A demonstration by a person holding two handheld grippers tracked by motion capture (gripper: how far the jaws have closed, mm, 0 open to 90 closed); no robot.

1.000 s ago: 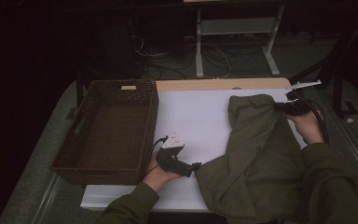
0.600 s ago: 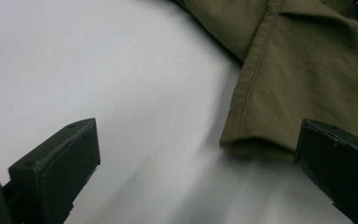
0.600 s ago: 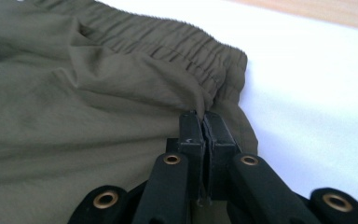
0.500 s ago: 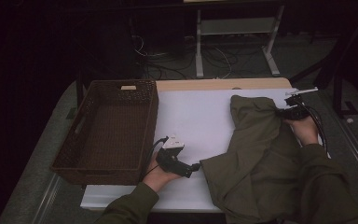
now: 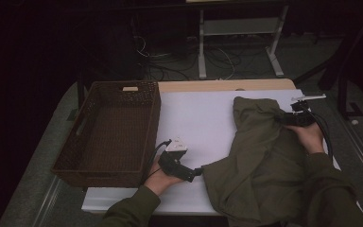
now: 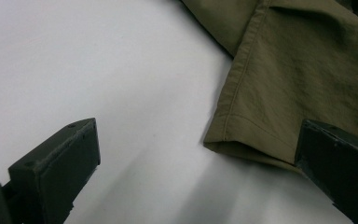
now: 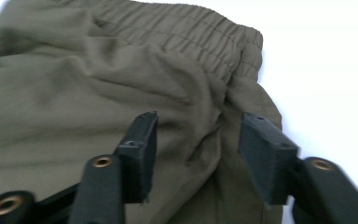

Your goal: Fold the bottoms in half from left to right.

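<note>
Right gripper [image 7: 193, 156]: jaws have just been opening, half apart over a bunched ridge beside the elastic waistband of the olive-green woven-cloth trousers [image 5: 264, 161], apparently releasing. Left gripper [image 6: 198, 177]: jaws wide, hem [image 6: 247, 140] just ahead, seemingly poised to take it.

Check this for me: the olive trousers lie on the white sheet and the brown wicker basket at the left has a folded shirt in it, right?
Not quite. The basket holds no shirt; the high view shows its bottom bare. The olive trousers do lie on the white sheet.
</note>
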